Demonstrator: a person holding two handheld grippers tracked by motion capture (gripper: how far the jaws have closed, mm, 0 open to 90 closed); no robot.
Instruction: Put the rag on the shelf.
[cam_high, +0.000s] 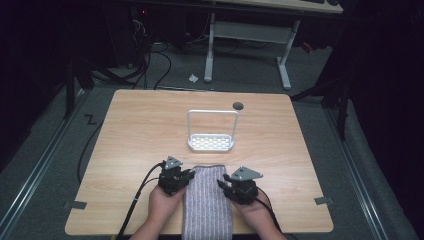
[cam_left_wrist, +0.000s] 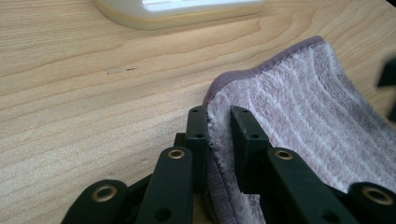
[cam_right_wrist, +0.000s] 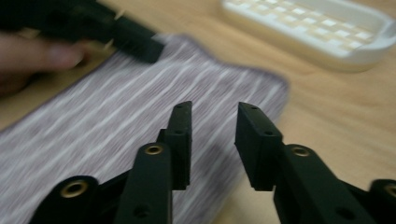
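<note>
Towel (cam_high: 207, 202) of grey-purple striped cloth is lying flat on the near middle of the wooden table (cam_high: 135, 130), running as a long strip from the near edge toward the far side, with its near end hanging over that edge. Hands are coming in from the near side, one at each long edge of the strip. The left gripper (cam_high: 175, 179) is sitting at the towel's left edge near its far left corner; in the left gripper view its jaws are clamping on that edge (cam_left_wrist: 219, 140), the hem caught between the two black pads and the cloth bulging up beside them. The right gripper (cam_high: 235, 187) is hovering at the towel's right edge, near the far right corner; in the right gripper view its jaws are standing apart with nothing between them, above the towel (cam_right_wrist: 140, 121), which is looking blurred there. Beyond the towel, toward the far middle of the table, a white rack (cam_high: 211, 142) with a perforated tray and a tall wire handle is standing upright, just apart from the cloth's far end. A small dark round hole (cam_high: 238, 105) is showing in the tabletop behind the rack.
</note>
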